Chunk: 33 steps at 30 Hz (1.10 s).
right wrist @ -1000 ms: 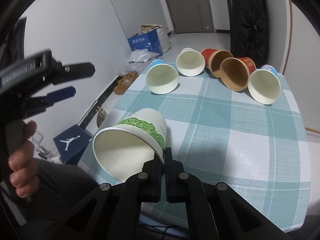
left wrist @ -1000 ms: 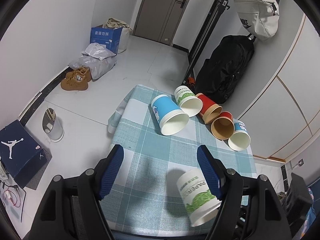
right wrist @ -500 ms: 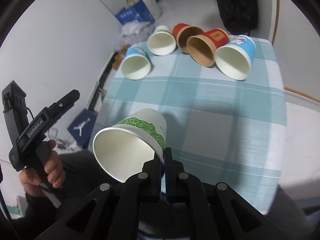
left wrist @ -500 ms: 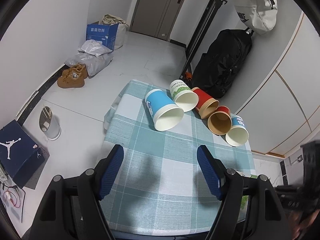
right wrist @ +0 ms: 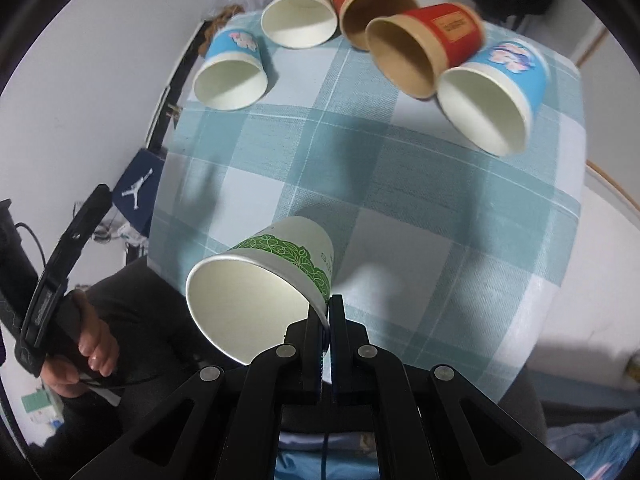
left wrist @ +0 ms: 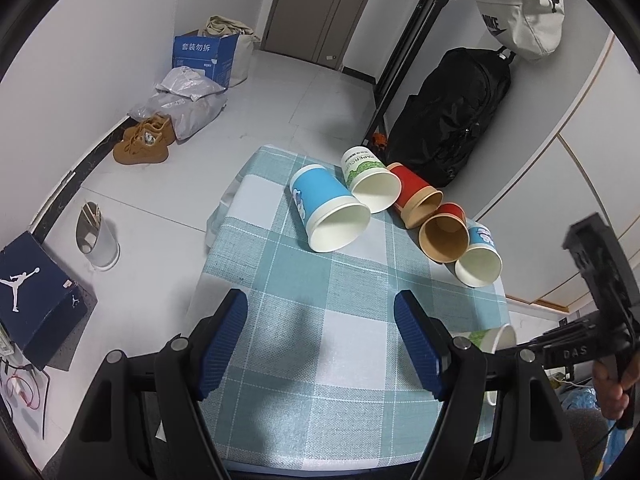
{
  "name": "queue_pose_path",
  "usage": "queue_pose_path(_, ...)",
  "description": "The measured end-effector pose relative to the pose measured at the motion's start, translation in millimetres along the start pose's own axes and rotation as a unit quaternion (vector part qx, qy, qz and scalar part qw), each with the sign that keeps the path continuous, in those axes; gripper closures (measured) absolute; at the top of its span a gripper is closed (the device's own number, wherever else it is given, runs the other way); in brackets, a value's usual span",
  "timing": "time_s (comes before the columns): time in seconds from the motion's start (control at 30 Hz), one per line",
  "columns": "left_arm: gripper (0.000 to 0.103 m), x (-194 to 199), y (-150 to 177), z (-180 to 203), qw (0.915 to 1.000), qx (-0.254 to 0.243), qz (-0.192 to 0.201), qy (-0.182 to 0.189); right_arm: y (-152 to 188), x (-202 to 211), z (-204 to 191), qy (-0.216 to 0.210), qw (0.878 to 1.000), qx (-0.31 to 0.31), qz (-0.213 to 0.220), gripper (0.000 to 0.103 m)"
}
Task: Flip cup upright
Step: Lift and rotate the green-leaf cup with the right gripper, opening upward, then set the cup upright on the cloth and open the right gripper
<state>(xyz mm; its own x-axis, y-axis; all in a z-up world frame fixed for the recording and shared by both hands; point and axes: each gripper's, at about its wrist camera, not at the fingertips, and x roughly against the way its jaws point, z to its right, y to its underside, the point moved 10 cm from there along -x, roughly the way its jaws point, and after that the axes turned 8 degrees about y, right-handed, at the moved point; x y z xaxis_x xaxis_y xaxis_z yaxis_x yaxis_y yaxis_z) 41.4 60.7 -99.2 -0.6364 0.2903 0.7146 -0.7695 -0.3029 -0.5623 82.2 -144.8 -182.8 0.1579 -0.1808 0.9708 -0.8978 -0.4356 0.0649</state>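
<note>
My right gripper [right wrist: 329, 312] is shut on the rim of a white paper cup with a green leaf band [right wrist: 276, 276]. It holds the cup above the near part of the checked table [right wrist: 420, 168], mouth towards the camera. The left wrist view shows a sliver of that cup [left wrist: 490, 338] at the table's right edge. My left gripper [left wrist: 322, 340] is open and empty above the near table.
Several paper cups lie on their sides along the far edge: a blue one [left wrist: 326, 214], a green-print one [left wrist: 370, 184], two red ones [left wrist: 416, 200] and a small blue one [left wrist: 478, 256]. A black backpack [left wrist: 448, 116] and floor clutter lie beyond.
My right gripper has lifted the green-band cup off the table and tipped to look down, the cup's base now pointing towards the table. The left gripper has stayed open and nearly still.
</note>
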Motion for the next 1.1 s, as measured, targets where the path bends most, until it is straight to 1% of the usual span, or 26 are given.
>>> queue_pose_path(0.13, 0.031, -2, 1, 2, 1.0000, -0.002, -0.003, -0.001, -7, -12, -1, -0.008, 0.999, -0.004, -0.031, 0.101)
queue_pose_path(0.3, 0.031, -5, 1, 3, 1.0000, -0.002, -0.009, -0.001, -18, -17, 2, 0.008, 0.999, -0.003, -0.034, 0.098)
queue_pose_path(0.43, 0.031, -7, 2, 5, 0.9999, -0.003, -0.012, -0.002, -24, -19, 5, 0.013, 1.000, -0.009, -0.022, 0.097)
queue_pose_path(0.5, 0.031, -8, 2, 5, 0.9999, -0.002, -0.013, -0.001, -26, -16, 5, 0.017, 1.000, -0.004, -0.012, 0.092)
queue_pose_path(0.53, 0.031, -8, 2, 5, 0.9999, 0.000, -0.014, -0.001, -25, -14, 5, 0.017, 1.000, -0.002, -0.004, 0.087)
queue_pose_path(0.57, 0.031, -9, 3, 6, 0.9999, 0.003, -0.015, 0.001, -25, -11, 5, 0.015, 1.000, -0.001, 0.003, 0.084)
queue_pose_path(0.63, 0.031, -10, 3, 10, 0.9999, 0.004, -0.016, 0.005, -25, -3, 8, 0.011, 1.000, -0.003, 0.029, 0.067)
queue_pose_path(0.7, 0.031, -12, 2, 15, 0.9999, -0.001, -0.015, 0.006, -28, 4, 9, 0.004, 0.999, -0.005, 0.052, 0.067)
queue_pose_path(0.77, 0.031, -13, 2, 20, 0.9998, -0.009, -0.014, 0.007, -23, 21, 16, -0.007, 0.995, -0.010, 0.097, 0.067)
queue_pose_path(0.8, 0.031, -13, 2, 24, 0.9998, -0.014, -0.012, 0.007, -21, 26, 17, -0.004, 0.994, -0.009, 0.112, 0.067)
queue_pose_path(0.83, 0.031, -13, 2, 27, 0.9997, -0.019, -0.010, 0.008, -16, 34, 21, 0.000, 0.990, -0.011, 0.143, 0.067)
queue_pose_path(0.87, 0.031, -13, 2, 30, 0.9997, -0.022, -0.008, 0.008, -15, 39, 21, 0.000, 0.987, -0.015, 0.163, 0.067)
queue_pose_path(0.93, 0.031, -11, 1, 35, 0.9995, -0.028, -0.001, 0.011, -6, 55, 22, -0.013, 0.975, -0.025, 0.221, 0.067)
queue_pose_path(0.97, 0.031, -10, 1, 37, 0.9994, -0.031, 0.004, 0.013, 0, 63, 23, -0.015, 0.967, -0.029, 0.253, 0.066)
queue_pose_path(1.0, 0.031, -9, 0, 41, 0.9992, -0.035, 0.010, 0.017, 3, 69, 23, -0.016, 0.961, -0.031, 0.273, 0.065)
queue_pose_path(1.07, 0.031, -7, -1, 46, 0.9987, -0.041, 0.023, 0.021, 15, 89, 25, -0.011, 0.942, -0.033, 0.333, 0.065)
queue_pose_path(1.1, 0.031, -6, -3, 49, 0.9983, -0.046, 0.030, 0.018, 17, 95, 22, -0.008, 0.936, -0.033, 0.350, 0.064)
